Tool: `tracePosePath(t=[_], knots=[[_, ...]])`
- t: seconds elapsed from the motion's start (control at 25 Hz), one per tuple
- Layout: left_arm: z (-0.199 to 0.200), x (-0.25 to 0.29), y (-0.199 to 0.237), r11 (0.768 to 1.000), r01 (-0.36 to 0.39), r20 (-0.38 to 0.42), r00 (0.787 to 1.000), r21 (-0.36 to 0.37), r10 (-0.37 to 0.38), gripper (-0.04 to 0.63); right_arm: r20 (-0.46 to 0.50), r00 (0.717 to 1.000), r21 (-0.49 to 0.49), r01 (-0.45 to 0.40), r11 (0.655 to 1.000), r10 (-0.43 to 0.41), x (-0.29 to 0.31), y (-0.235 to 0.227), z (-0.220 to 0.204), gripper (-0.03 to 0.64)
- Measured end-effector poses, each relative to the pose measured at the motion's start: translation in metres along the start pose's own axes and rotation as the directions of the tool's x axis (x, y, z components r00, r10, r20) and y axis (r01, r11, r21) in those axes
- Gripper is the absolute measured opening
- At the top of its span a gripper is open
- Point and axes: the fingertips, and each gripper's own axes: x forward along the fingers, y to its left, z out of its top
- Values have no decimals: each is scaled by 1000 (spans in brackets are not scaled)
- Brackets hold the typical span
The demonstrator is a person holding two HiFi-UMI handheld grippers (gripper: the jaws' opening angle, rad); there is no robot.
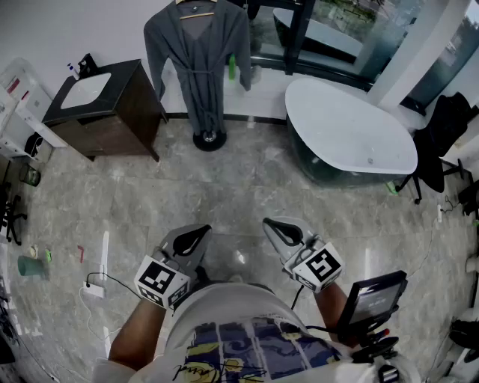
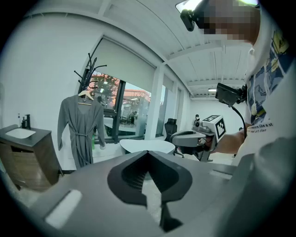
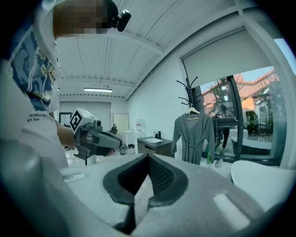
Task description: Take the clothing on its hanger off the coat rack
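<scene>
A grey robe hangs on a wooden hanger from a black coat rack, whose round base stands on the floor by the far wall. My left gripper and right gripper are held side by side near my body, far short of the rack. Both are shut with nothing between their jaws. In the left gripper view the robe is far off at the left, beyond the closed jaws. The right gripper view has the robe at the right, past its closed jaws.
A dark vanity cabinet with a white sink stands left of the rack. A white bathtub lies to its right, with a black chair beyond. A power strip and a green cup lie on the floor at left.
</scene>
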Motion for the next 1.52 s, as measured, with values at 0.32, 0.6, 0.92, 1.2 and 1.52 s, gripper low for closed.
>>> tracePosePath(t=[0.32, 0.6, 0.92, 1.2, 1.52], knots=[[5, 9, 10, 1000, -1, 4, 1000, 17, 1, 0, 3, 1000, 5, -2, 1000, 2, 7, -9, 1, 0], [4, 13, 40, 1000, -12, -8, 1000, 2, 12, 0, -40, 998, 12, -40, 999, 41, 39, -16, -11, 2], [29, 31, 141, 1000, 11, 18, 1000, 4, -11, 2, -88, 996, -16, -26, 1000, 24, 118, -52, 2, 92], [85, 52, 262, 996, 62, 61, 996, 66, -66, 54, -92, 995, -53, 43, 998, -48, 229, -116, 50, 117], [136, 70, 389, 989, 56, 74, 995, 136, -66, 78, -87, 993, -80, 72, 994, -79, 333, -180, 87, 144]])
